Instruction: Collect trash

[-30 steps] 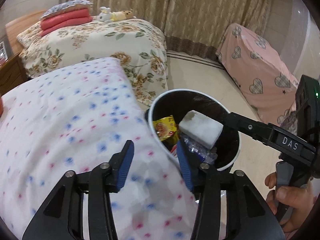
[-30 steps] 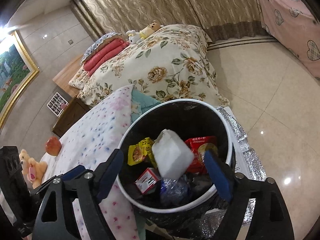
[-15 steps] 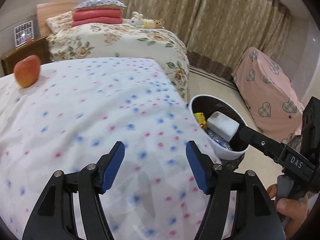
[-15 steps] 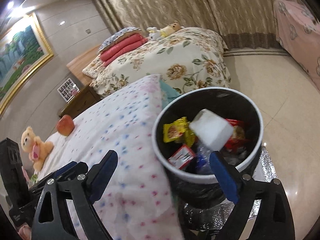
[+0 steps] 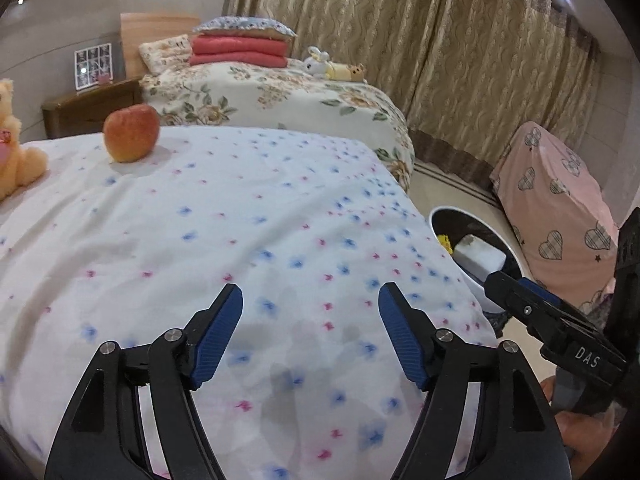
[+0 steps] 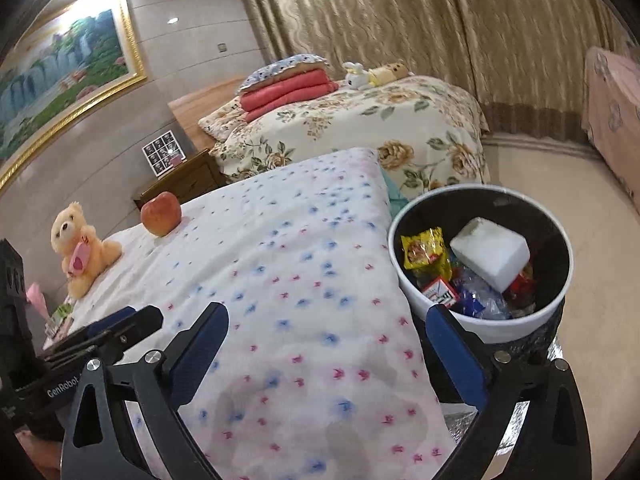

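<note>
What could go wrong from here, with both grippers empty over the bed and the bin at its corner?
1. The apple and teddy bear are the only loose things on the dotted bedspread; either might be binned by mistake.
2. The trash bin stands close against the bed's corner, so the right hand-held gripper, jaws opening and empty, could knock it.
3. The foam block sits high and might tumble out.

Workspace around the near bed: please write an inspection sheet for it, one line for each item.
Surface: bed cover, white with blue and pink flowers.
Job's things: trash bin beside the bed, holding a white block, a yellow packet and other wrappers.
Clutter: apple and teddy bear on the cover.
Grippers: left gripper and right gripper opening, nothing between them.
Cables: nothing seen.
Surroundings: second bed, curtains, painting.
</note>
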`<state>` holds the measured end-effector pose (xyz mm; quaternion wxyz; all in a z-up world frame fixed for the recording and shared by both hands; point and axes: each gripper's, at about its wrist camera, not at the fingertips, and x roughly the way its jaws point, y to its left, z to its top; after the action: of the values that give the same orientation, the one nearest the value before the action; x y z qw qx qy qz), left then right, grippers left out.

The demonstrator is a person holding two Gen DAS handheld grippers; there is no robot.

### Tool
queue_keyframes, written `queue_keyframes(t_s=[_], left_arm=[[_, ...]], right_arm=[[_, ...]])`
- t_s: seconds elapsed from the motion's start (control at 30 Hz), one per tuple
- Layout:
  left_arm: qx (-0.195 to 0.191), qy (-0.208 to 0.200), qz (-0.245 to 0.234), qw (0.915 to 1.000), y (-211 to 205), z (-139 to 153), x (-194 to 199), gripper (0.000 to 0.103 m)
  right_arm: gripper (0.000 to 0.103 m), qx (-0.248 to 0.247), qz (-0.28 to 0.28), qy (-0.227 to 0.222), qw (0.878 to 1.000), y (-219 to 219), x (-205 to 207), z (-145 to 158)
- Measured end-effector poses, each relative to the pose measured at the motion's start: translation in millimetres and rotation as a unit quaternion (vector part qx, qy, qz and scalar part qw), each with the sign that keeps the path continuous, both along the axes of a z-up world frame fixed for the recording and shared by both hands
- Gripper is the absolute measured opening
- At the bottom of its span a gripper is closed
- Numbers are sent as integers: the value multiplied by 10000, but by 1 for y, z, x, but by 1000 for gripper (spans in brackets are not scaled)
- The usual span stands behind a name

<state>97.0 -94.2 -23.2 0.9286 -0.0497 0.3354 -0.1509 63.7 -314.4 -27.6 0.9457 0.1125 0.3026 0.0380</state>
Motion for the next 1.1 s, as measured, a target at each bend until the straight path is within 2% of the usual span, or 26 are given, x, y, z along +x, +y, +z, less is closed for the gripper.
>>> queue_keyframes(t_s=[0.17, 0.2, 0.23, 0.3, 0.37, 0.77, 1.1], left_arm=[[110, -377, 277, 9988, 12, 11, -10, 73], [113, -480, 350, 9982, 15, 13, -13, 76], [110, -608, 421, 9972, 17, 16, -15, 79], [152, -838, 575, 9947, 21, 20, -20, 98], [207, -1026, 751, 9917, 24, 21, -24, 103], [394, -932, 1140, 9883, 38, 0, -27, 103], [430, -1128, 1260, 9847, 40, 5, -42, 103]], right_arm=[[102, -309, -28, -392, 9988, 9, -9, 18], [103, -395, -69, -550, 9977, 11, -12, 24], [103, -461, -99, -672, 9966, 12, -13, 28], [103, -599, -144, -945, 9936, 15, -18, 34], [103, -696, -188, -1106, 9912, 18, -20, 36], [103, -1000, -301, -1120, 9882, 28, -21, 8], [103, -1065, -198, -1260, 9861, 36, -30, 8]])
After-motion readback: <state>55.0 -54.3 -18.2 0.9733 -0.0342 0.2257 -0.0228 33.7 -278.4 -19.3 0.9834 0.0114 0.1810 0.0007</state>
